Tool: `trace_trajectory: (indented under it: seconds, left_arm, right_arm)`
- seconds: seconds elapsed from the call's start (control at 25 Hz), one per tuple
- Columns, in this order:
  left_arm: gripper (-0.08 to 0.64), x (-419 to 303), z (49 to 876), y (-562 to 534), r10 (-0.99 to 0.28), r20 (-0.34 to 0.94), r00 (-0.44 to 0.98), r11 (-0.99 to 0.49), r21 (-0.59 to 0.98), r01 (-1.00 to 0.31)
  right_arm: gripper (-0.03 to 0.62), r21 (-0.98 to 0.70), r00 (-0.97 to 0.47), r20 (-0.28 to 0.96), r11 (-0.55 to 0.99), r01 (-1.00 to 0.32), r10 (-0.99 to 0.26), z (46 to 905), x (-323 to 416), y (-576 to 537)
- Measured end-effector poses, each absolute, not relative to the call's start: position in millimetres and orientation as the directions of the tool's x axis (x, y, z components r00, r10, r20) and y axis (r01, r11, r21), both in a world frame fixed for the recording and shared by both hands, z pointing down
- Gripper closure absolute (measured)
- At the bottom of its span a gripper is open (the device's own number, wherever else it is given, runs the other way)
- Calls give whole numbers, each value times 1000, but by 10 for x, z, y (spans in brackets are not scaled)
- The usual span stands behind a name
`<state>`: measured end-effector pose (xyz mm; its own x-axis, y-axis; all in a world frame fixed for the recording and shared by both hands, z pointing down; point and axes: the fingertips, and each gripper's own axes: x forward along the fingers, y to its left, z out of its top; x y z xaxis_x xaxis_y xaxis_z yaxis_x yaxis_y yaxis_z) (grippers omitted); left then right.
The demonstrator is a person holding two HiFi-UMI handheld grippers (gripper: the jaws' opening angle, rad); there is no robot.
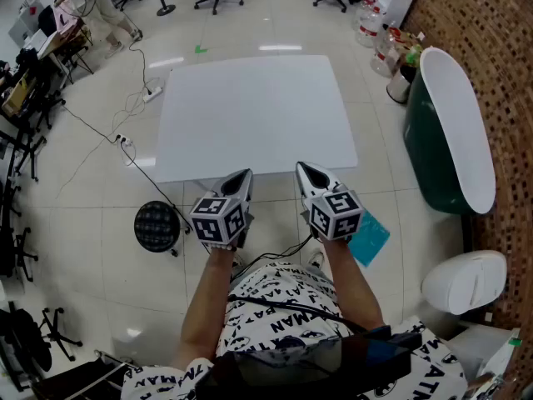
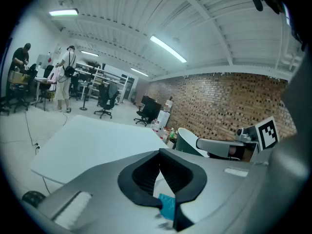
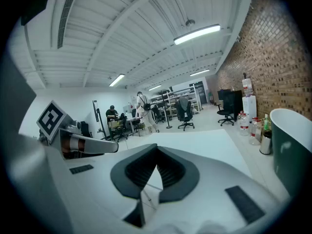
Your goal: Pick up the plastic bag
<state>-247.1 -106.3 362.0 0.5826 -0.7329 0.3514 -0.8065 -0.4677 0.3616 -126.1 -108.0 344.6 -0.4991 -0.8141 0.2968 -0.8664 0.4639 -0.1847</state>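
Both tools closed, nothing gripped, I see: left tool (image 1: 245, 174), right tool (image 1: 302, 167), tips at near edge of white worktop (image 1: 250, 115). Teal plastic bag (image 1: 371, 238) flat on floor (image 1: 100, 223), just right of right tool, lying diagonal to worktop edge; long axis unclear, part hidden.

Bag (image 1: 367, 237) lies on the floor (image 1: 92, 223) off the table's (image 1: 250, 115) near right corner; tub (image 1: 450, 132) stands right of the table (bottles (image 1: 385, 50) behind it, off the far right corner).
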Motion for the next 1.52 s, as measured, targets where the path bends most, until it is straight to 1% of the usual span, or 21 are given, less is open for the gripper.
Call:
trace_trajectory:
  seconds: [0.2, 0.36, 0.4, 0.44, 0.56, 0.6, 0.64, 0.72, 0.76, 0.84, 0.88, 1.0, 1.04, 1.08, 1.12, 1.2, 1.36, 1.52]
  left_arm:
    - [560, -2368, 3683, -1055, -715, 364, 597, -480, 365, -797]
    - [560, -2174, 3818, -1019, -665, 402, 630, -511, 370, -776]
    - [560, -2106, 3865, -1000, -647, 415, 640, -521, 372, -768]
    - [560, -2027, 3916, -980, -626, 429, 651, -533, 374, -759]
    - [560, -1723, 4098, -864, -544, 473, 693, -577, 388, -718]
    - [560, -1610, 4181, -795, -509, 491, 707, -594, 395, -701]
    - [560, -1493, 4279, -722, -474, 510, 718, -609, 400, -685]
    - [560, -1220, 4514, -624, -416, 543, 730, -630, 406, -662]
    - [560, -1058, 4641, -595, -392, 557, 732, -638, 408, -653]
    - [560, -708, 4898, -513, -342, 580, 739, -651, 422, -631]
    - [560, -539, 5030, -453, -312, 593, 743, -655, 432, -620]
    - [560, -80, 5437, -333, -233, 640, 732, -666, 443, -600]
    - [560, 57, 5576, -316, -216, 656, 723, -669, 440, -599]
    - [560, 181, 5722, -298, -201, 671, 714, -671, 436, -599]
    - [560, 289, 5876, -276, -187, 686, 703, -672, 432, -601]
    - [560, 471, 6202, -235, -163, 716, 679, -670, 425, -609]
    - [560, 792, 6883, -258, -125, 767, 629, -650, 416, -636]
    - [560, 921, 7686, -293, -82, 820, 567, -642, 392, -659]
  right_arm:
    - [581, -194, -454, 328, 411, -891, -828, 3605, -1074, -1094]
    - [578, -212, -425, 336, 372, -904, -840, 3769, -892, -1052]
    - [567, -222, -420, 347, 361, -905, -839, 3842, -843, -1034]
    - [495, -236, -413, 360, 347, -908, -836, 3921, -785, -1016]
    - [490, -253, -357, 425, 270, -929, -832, 4225, -517, -886]
    - [458, -255, -334, 453, 239, -937, -827, 4370, -410, -802]
    - [400, -258, -314, 482, 210, -943, -818, 4541, -295, -713]
    - [380, -258, -286, 534, 168, -951, -796, 4917, -15, -594]
    - [350, -257, -276, 557, 153, -954, -784, 5105, 155, -560]
    - [347, -260, -257, 599, 119, -958, -759, 5448, 517, -460]
    - [334, -264, -247, 619, 99, -960, -745, 5601, 692, -386]
    - [334, -265, -224, 670, 53, -963, -708, 6003, 1177, -226]
    - [304, -265, -221, 683, 46, -963, -696, 6136, 1320, -196]
    - [288, -266, -220, 697, 39, -963, -683, 6273, 1444, -160]
    - [288, -269, -221, 711, 32, -963, -667, 6418, 1545, -115]
    - [256, -275, -226, 739, 22, -961, -635, 6723, 1694, -28]
    - [256, -275, -235, 783, 18, -961, -576, 7406, 1921, -7]
    - [256, -280, -247, 823, 12, -960, -512, 8264, 1990, -26]
